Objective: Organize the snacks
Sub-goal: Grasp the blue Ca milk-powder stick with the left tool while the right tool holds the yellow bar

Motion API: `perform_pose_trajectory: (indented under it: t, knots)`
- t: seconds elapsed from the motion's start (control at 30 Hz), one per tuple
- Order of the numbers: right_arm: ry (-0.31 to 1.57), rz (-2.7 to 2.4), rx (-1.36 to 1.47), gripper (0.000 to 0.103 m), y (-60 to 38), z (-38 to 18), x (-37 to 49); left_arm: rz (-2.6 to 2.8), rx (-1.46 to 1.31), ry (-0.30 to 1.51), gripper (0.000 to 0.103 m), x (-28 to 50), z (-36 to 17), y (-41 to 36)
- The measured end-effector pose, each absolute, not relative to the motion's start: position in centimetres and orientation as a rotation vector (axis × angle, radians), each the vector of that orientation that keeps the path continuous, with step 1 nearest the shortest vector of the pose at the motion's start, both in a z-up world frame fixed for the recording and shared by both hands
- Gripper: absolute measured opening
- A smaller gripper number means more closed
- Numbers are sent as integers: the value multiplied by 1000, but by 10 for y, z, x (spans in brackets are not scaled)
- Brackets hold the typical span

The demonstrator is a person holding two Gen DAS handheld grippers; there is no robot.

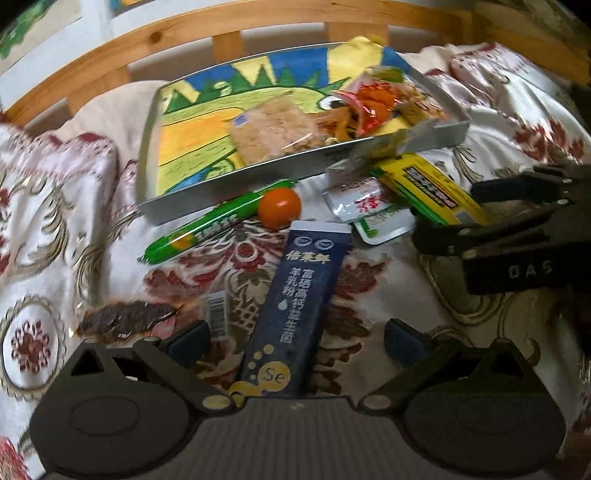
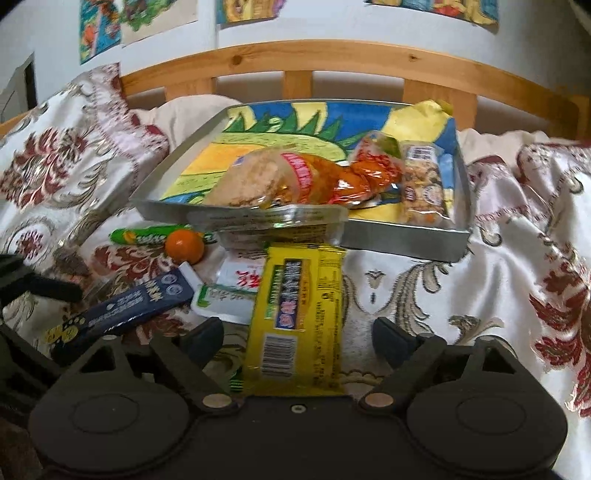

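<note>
A grey tray [image 1: 207, 184] with a bright drawing inside holds several snack packs; it also shows in the right wrist view [image 2: 406, 240]. My left gripper [image 1: 295, 339] is open around a dark blue sachet [image 1: 299, 306] lying on the cloth. My right gripper [image 2: 297, 338] is open around a yellow snack pack [image 2: 299, 325]; it shows in the left wrist view [image 1: 461, 218] at that pack [image 1: 424, 184]. A green sausage stick [image 1: 207, 225], an orange ball [image 1: 279, 206] and clear sachets [image 1: 354, 201] lie before the tray.
A flowered satin cloth [image 1: 55, 206] covers the bed, bunched at the left. A wooden slatted headboard [image 2: 295, 55] stands behind the tray. A dark dried-meat pack [image 1: 125, 321] lies left of my left gripper. Drawings hang on the wall [image 2: 103, 26].
</note>
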State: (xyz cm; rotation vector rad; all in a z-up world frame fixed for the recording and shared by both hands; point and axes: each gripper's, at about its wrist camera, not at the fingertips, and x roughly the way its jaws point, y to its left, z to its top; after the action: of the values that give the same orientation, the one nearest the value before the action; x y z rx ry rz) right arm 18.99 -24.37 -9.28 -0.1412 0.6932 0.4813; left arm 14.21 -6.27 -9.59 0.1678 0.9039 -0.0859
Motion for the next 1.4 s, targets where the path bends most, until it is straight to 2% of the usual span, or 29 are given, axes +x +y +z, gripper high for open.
perform_pose_trajectory:
  t: [0.73, 0.83, 0.97, 1.1, 1.17, 1.4]
  knots:
    - [698, 496, -153, 84, -240, -95, 187, -91, 95, 918, 102, 153, -96, -56]
    - [702, 503, -152, 80, -238, -95, 186, -95, 70, 920, 101, 151, -94, -55]
    - [709, 504, -149, 69, -237, -93, 184, -85, 36, 925, 95, 150, -91, -49]
    - [715, 491, -139, 58, -238, -92, 184, -141, -9, 956, 78, 148, -88, -48]
    - [713, 478, -136, 53, -240, -92, 184, -140, 12, 958, 77, 146, -89, -53]
    - [716, 477, -141, 52, -239, -91, 183, -133, 45, 952, 73, 145, -89, -56]
